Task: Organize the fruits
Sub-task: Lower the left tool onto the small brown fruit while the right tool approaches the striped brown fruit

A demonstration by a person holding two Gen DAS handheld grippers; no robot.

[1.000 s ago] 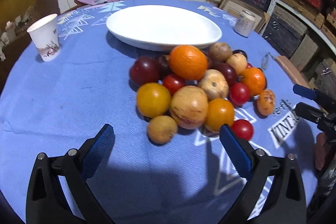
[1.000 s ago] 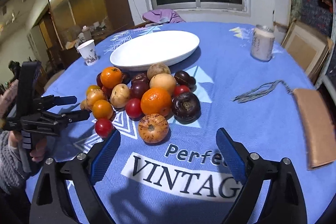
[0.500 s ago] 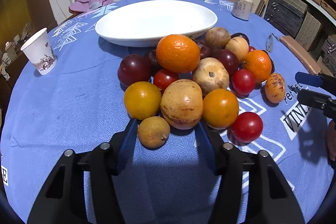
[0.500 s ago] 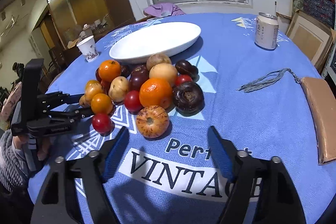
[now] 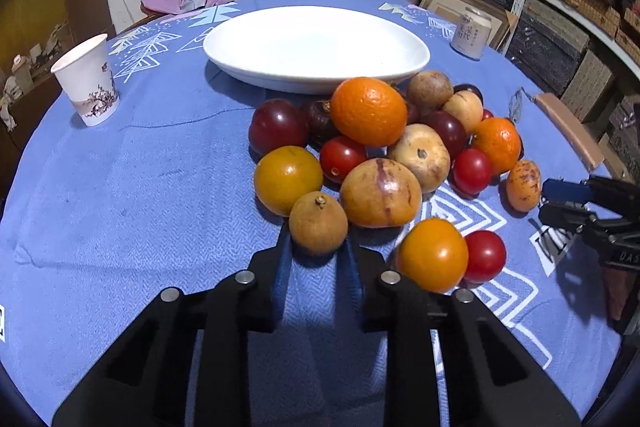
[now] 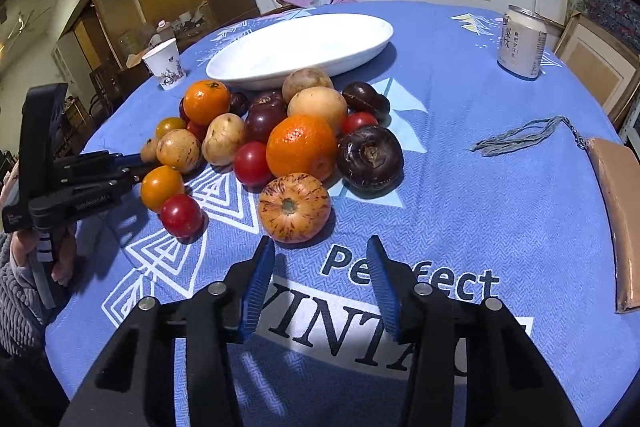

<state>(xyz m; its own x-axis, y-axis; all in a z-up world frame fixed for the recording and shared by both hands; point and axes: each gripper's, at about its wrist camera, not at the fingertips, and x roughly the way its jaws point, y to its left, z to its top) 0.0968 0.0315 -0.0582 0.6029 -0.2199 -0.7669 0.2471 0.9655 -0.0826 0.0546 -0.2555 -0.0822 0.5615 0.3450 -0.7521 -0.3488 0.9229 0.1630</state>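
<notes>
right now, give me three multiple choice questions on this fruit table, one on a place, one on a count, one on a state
1. Where does the can stand?
A. on the plate
B. on the cloth, right of the plate
C. among the fruit

2. How many paper cups are on the table?
A. one
B. two
C. three

3. How is the left tool set?
A. wide open over the plate
B. shut on the small brown fruit
C. shut on the cup

Answers: 1 B, it stands apart on the blue cloth, right of the white plate. 2 A, only one paper cup shows in either view. 3 B, its fingers press both sides of the small brown fruit at the near edge of the pile.
</notes>
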